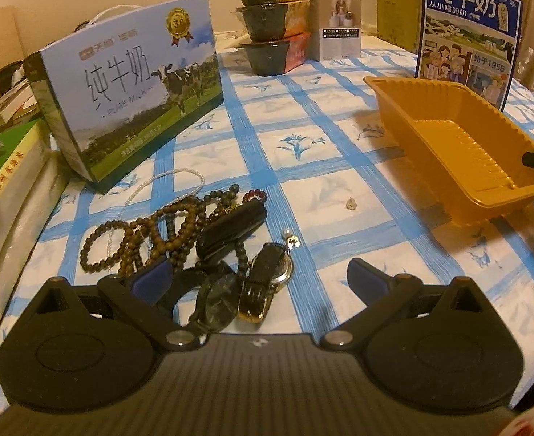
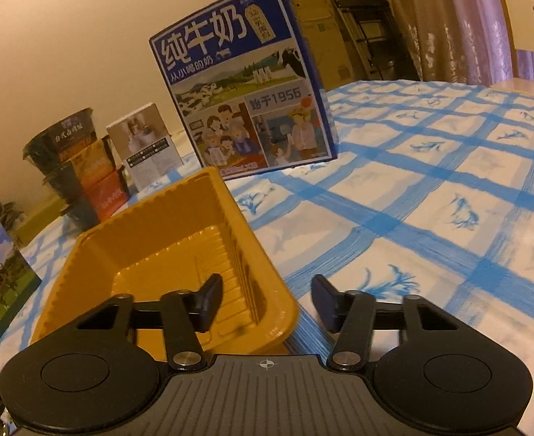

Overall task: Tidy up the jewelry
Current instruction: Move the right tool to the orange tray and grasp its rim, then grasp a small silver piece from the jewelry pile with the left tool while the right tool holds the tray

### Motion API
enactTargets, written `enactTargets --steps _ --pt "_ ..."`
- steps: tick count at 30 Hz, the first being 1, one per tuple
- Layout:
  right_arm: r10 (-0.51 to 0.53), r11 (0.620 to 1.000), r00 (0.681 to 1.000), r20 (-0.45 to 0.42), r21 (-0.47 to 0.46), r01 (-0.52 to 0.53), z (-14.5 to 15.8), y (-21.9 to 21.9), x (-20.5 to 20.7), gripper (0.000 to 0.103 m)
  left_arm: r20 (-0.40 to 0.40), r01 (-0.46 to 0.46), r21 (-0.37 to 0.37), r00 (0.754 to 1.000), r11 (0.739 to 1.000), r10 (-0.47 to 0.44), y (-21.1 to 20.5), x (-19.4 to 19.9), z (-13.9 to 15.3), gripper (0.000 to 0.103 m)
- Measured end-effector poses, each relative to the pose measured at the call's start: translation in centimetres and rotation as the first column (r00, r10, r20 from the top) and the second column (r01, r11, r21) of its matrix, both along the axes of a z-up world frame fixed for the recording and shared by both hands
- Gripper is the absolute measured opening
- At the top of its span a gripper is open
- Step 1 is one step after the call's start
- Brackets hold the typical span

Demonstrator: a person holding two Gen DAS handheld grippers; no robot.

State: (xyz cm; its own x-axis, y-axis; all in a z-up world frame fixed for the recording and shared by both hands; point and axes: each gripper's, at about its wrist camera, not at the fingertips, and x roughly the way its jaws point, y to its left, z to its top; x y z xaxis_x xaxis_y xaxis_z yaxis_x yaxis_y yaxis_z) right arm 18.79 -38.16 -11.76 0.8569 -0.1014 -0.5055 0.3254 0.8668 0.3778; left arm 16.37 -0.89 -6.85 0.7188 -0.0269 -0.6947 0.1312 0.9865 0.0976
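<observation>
Tablecloth below, right gripper straddles tray wall.

Ahead of the left gripper and between its 2 spread fingers lies 1 tangle of jewelry: 2 wristwatches, several brown bead bracelets too tangled to count, 1 white pearl strand and 1 black case. Just beyond it sit 2 small loose pieces. To its right stands 1 orange tray. Farther ahead stand 2 milk cartons, 3 stacked dark bowls and 1 small white box.
</observation>
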Motion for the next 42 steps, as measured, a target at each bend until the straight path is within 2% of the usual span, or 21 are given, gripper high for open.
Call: enactTargets --steps 5,7,8,14,17,21,26,29,34,36,39,42 --pt "0.001 1.000 1.000 0.000 0.012 -0.001 -0.3 0.2 0.7 0.035 -0.008 -0.005 -0.005 1.000 1.000 0.004 0.2 0.9 0.1 0.101" --pt "0.014 1.000 1.000 0.000 0.011 -0.014 -0.3 0.1 0.9 0.018 -0.014 -0.004 -0.008 1.000 1.000 0.004 0.1 1.1 0.1 0.100" --pt "0.027 1.000 1.000 0.004 0.010 -0.027 -0.3 0.1 0.9 0.015 -0.015 -0.004 -0.007 1.000 1.000 0.004 0.0 1.1 0.2 0.099" --pt "0.099 0.995 0.995 0.032 -0.027 -0.098 1.1 0.5 0.4 0.007 -0.003 0.027 0.003 1.000 1.000 -0.027 -1.0 0.4 0.5 0.098" --pt "0.137 0.989 0.989 0.047 -0.064 -0.134 2.2 0.9 -0.5 0.006 0.019 0.058 0.010 0.998 0.998 -0.058 -1.7 -0.5 0.5 0.097" --pt "0.194 0.979 0.980 0.051 -0.078 -0.189 2.5 0.8 -1.8 0.006 0.054 0.110 0.034 0.992 0.993 -0.112 -2.9 -1.3 0.2 0.090" --pt "0.221 0.971 0.973 0.063 -0.104 -0.214 2.9 0.3 -3.1 0.006 0.077 0.170 0.037 0.982 0.985 -0.173 -4.5 -0.4 -0.4 0.084" --pt "0.225 0.969 0.972 0.065 -0.121 -0.216 3.2 0.3 -3.1 0.006 0.067 0.211 0.031 0.975 0.977 -0.212 -5.6 0.9 -1.1 0.066" --pt "0.243 0.963 0.968 0.059 -0.136 -0.233 3.4 0.6 -2.1 0.006 0.041 0.216 0.008 0.975 0.976 -0.216 -6.7 3.7 -2.3 0.049" --pt "0.250 0.961 0.967 0.056 -0.137 -0.241 3.3 0.7 -1.7 0.006 0.024 0.214 -0.001 0.976 0.977 -0.214 -7.0 5.0 -2.9 0.036" --pt "0.256 0.960 0.965 0.053 -0.132 -0.248 3.2 0.6 -1.2 0.006 0.002 0.204 -0.010 0.979 0.979 -0.204 -7.3 6.4 -3.9 0.026" --pt "0.261 0.959 0.964 0.045 -0.131 -0.253 3.2 0.5 -0.8 0.006 0.001 0.207 -0.032 0.978 0.978 -0.207 -7.3 7.2 -4.3 0.025"
